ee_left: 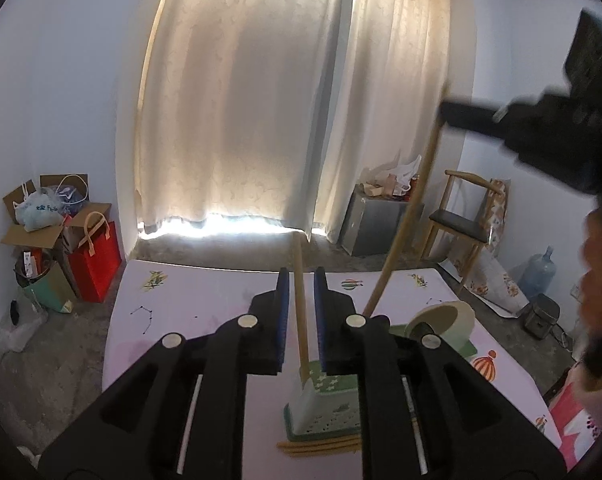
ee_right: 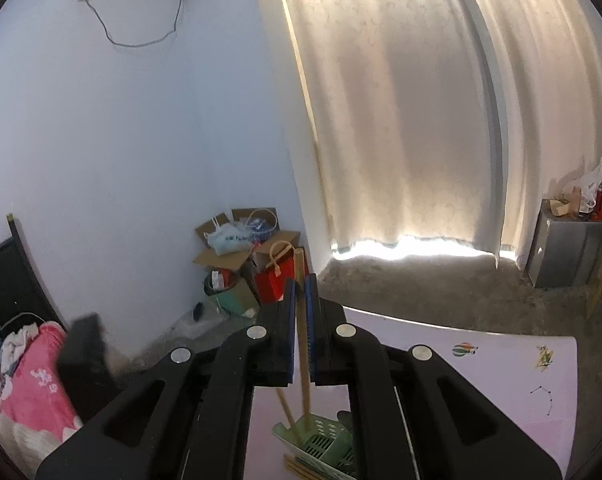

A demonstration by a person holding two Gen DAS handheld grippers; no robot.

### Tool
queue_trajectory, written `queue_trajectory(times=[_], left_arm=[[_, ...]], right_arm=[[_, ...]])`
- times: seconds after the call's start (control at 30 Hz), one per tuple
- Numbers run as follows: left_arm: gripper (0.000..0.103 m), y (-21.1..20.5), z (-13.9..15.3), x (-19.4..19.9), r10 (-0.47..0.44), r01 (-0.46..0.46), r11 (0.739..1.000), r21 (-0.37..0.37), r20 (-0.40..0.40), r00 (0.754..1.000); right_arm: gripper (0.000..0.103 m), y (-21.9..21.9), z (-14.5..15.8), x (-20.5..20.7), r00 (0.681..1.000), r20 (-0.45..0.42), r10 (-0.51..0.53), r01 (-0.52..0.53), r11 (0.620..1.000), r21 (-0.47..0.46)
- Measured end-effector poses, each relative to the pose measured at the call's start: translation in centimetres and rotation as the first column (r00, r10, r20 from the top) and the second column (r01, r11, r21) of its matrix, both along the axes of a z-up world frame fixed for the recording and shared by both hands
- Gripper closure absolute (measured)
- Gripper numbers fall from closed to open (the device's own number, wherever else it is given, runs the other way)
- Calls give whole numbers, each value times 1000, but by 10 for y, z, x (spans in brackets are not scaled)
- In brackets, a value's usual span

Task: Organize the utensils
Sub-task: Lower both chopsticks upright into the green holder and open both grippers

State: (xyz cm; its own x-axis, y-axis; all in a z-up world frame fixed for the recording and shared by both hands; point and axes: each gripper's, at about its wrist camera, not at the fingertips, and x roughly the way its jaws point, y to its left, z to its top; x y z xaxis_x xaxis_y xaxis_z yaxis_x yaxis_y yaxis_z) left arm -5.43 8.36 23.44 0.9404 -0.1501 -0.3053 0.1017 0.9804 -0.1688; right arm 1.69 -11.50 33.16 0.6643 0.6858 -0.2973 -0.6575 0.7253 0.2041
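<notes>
Chopsticks' (ee_left: 300, 304) lower ends hidden inside green holder (ee_left: 325, 404).

Legible text: almost none.
Pale blue plastic bag (ee_left: 37, 214) in the open cardboard box (ee_left: 31, 232), left edge of the left wrist frame: dark blue print, too blurred to spell out. Same bag (ee_right: 229, 240) at lower centre of the right wrist frame: print unreadable. Pink bedding (ee_right: 33, 392), lower left: white marks, illegible.
</notes>
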Motion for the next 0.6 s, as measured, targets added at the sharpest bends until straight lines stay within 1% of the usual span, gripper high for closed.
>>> queue_trajectory(times=[0.07,0.1,0.23,0.27,0.37,0.47,0.57,0.6], left_arm=[[91,5,3,-7,-2,2,1000,-17,5,1000],[91,7,4,-8,-3,3,1000,-24,8,1000],[90,18,10,-20,-2,3,999,-44,22,1000],[89,19,11,-24,0,1,999,-50,26,1000],[83,23,14,-34,8,-5,998,-67,34,999],[82,21,14,-40,9,-8,998,-60,26,1000],[82,20,10,-43,11,-11,997,-73,-6,1000],[82,21,9,-44,15,-16,996,-86,-15,1000]], right_arm=[[98,9,-12,1,999,31,-25,27,999,-42],[98,15,-25,1,999,34,-30,33,997,-71],[98,36,-66,6,999,-33,-15,9,985,-174],[98,39,-80,7,998,-64,-15,3,982,-190],[98,40,-99,10,990,-138,0,-26,982,-189],[98,37,-112,7,985,-174,-8,-28,979,-202],[96,30,-113,7,976,-218,-4,-40,979,-198],[92,27,-111,6,975,-224,-7,-38,981,-192]])
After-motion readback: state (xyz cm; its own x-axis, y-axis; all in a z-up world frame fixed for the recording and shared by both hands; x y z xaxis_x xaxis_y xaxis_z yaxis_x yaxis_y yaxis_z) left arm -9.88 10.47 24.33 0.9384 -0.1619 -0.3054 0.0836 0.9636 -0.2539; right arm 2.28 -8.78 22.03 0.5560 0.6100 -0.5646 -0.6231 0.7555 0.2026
